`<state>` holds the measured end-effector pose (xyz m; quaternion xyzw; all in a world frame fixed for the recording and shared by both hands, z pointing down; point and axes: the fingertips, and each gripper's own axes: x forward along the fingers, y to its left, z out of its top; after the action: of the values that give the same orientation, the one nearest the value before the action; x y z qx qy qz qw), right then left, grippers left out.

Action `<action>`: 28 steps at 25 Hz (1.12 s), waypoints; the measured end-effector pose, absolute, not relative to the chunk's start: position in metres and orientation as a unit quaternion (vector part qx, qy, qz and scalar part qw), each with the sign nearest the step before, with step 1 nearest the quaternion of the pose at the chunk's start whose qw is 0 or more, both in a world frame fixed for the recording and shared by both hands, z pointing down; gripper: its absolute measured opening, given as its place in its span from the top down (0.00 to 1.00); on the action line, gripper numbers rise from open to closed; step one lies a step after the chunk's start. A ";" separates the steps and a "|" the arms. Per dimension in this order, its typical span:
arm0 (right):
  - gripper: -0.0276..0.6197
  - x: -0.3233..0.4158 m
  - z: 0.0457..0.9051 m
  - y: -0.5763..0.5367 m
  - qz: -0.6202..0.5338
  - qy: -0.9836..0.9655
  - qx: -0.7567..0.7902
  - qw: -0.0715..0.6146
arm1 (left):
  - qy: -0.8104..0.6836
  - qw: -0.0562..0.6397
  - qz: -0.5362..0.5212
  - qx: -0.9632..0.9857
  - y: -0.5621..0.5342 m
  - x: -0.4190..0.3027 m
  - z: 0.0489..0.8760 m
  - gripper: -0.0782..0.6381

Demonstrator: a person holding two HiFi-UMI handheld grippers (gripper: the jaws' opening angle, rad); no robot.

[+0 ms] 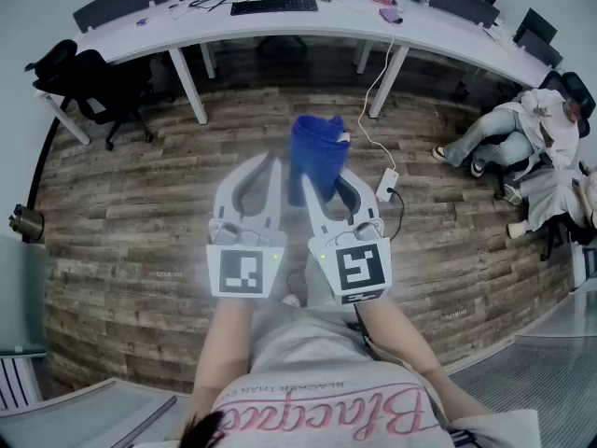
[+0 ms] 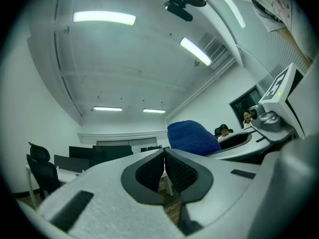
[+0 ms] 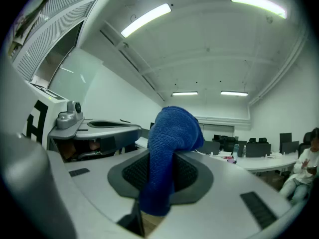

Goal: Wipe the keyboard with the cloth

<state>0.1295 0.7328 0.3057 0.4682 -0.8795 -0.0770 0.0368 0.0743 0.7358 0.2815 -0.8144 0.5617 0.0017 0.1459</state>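
Note:
A black keyboard (image 1: 273, 7) lies on the long white desk (image 1: 280, 35) far ahead of me. Both grippers hang side by side over the wooden floor, well short of that desk. My right gripper (image 1: 324, 174) is shut on a blue cloth (image 1: 317, 155), which bunches up above its jaws and hangs a little below them (image 3: 172, 128). My left gripper (image 1: 269, 163) is shut with nothing between its pads (image 2: 164, 153). In the left gripper view the blue cloth (image 2: 192, 137) shows just to the right.
Black office chairs (image 1: 93, 82) stand at the desk's left end and more (image 1: 532, 31) at its right. A seated person (image 1: 522, 133) is at the right. A white power strip (image 1: 386, 183) with its cable lies on the floor (image 1: 140, 203) ahead.

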 end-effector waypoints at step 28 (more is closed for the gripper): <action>0.82 0.114 0.315 0.573 -0.034 -0.896 0.442 0.026 | 0.570 0.114 -0.010 -0.814 0.577 0.058 0.293 0.88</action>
<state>0.1145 0.5727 0.3152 0.4419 -0.8960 -0.0344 0.0261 0.0578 0.5772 0.2932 -0.8136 0.5702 -0.0095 0.1137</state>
